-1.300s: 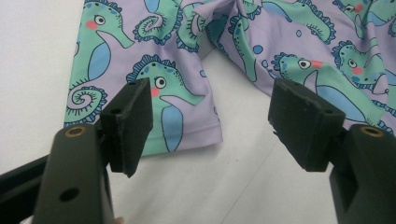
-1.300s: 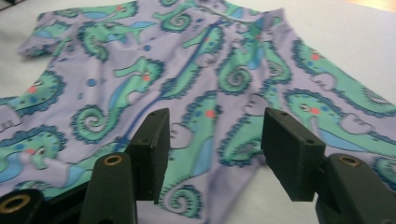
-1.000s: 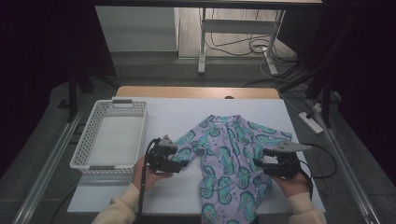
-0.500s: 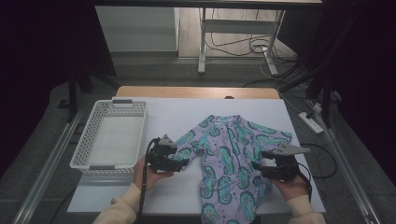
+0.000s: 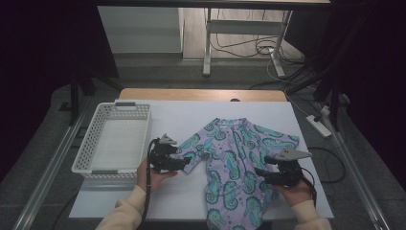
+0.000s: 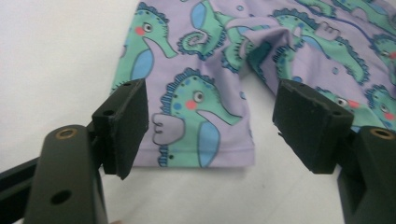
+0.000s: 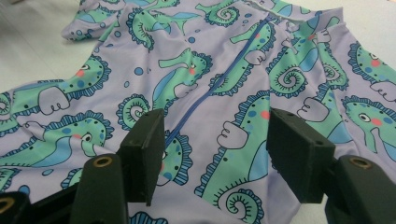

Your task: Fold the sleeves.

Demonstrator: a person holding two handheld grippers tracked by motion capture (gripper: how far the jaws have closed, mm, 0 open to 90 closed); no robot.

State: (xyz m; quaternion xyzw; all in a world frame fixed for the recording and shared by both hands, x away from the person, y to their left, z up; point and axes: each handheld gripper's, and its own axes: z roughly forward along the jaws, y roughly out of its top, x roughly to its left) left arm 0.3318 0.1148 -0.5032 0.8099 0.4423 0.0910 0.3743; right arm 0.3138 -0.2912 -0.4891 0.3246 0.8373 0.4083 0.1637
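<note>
The left gripper point(image 6: 212, 128) stands with its black jaws wide apart and has just been opening further; the hem of a short sleeve lies flat between the pads, which press on nothing. That sleeve belongs to a lilac stretch-fabric child's swimsuit printed with green and blue seahorses point(image 5: 239, 163), spread front-up on the white table top point(image 5: 191, 115) at lower centre of the high view, its lower end hanging past the near edge. In that view the left gripper point(image 5: 184, 162) sits at the sleeve's end, left of the garment. The right gripper point(image 7: 217, 149) hovers with its jaws parted too, over the smooth printed cloth, a blue zip point(image 7: 219, 79) running up between them; the pads grip nothing. From above it point(image 5: 261, 171) rests at the suit's right side, lower right of the frame. At middle left stands a white plastic basket with slotted walls point(image 5: 84, 153), rectangular, with nothing inside it, just beside the left hand point(image 5: 152, 173).
</note>
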